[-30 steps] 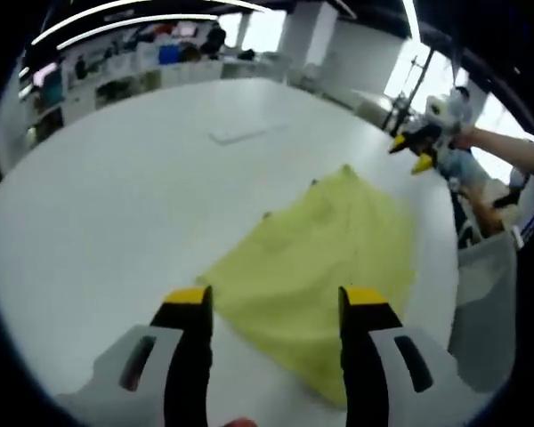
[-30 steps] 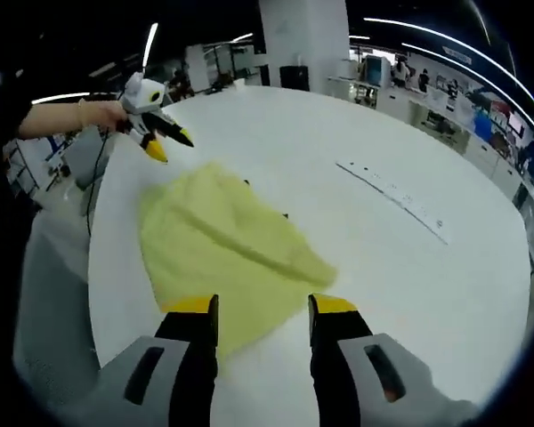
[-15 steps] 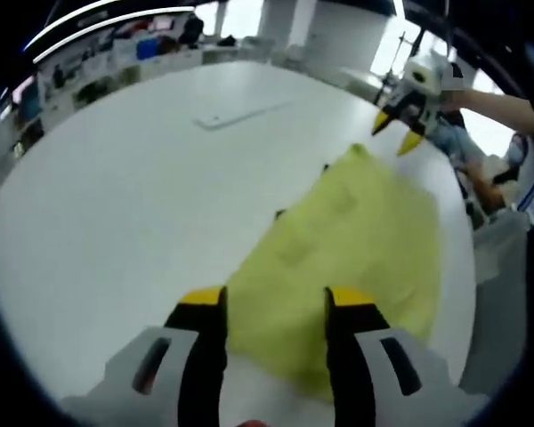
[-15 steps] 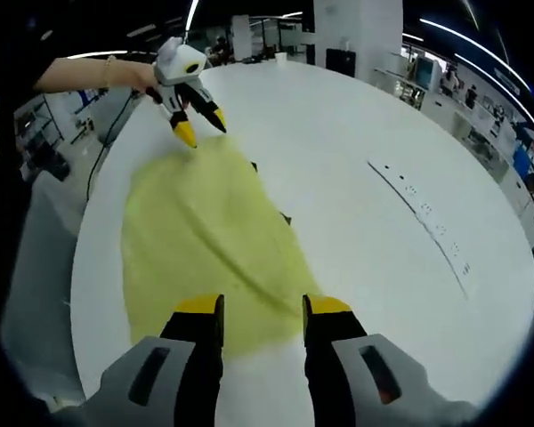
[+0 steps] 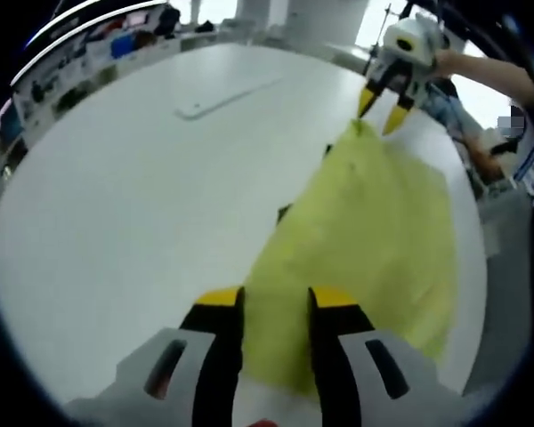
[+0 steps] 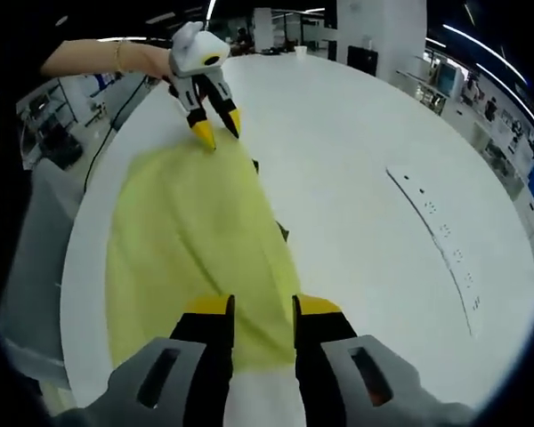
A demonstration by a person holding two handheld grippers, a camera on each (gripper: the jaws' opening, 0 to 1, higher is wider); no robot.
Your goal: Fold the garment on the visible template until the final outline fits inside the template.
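Yellow fabric, the garment (image 5: 365, 231), lay spread on the white counter (image 5: 125, 178), its long axis running from one hand-held gripper to the other. In the left gripper view, the left hand-held gripper (image 5: 276, 298) sat at the near end of the cloth, jaws a little apart with the fabric edge showing between them; whether they had pinched it could not be told. The right hand-held gripper (image 5: 384, 105) was at the far corner, jaws apart, tips at the cloth. The right gripper view mirrored this: the right hand-held gripper (image 6: 262, 307) stood over its near hem, jaws narrowly apart around fabric, grip uncertain, and the left one (image 6: 215, 129) worked the opposite corner. Each gripper was thus nearest one short end, so the coming fold would likely bring one end toward the other along that axis. Small dark marks (image 6: 283, 231) peeked out beside the garment's edge, probably template corners. A long pale strip (image 6: 436, 231) lay well apart on the counter. Shelves and desks ringed the room.
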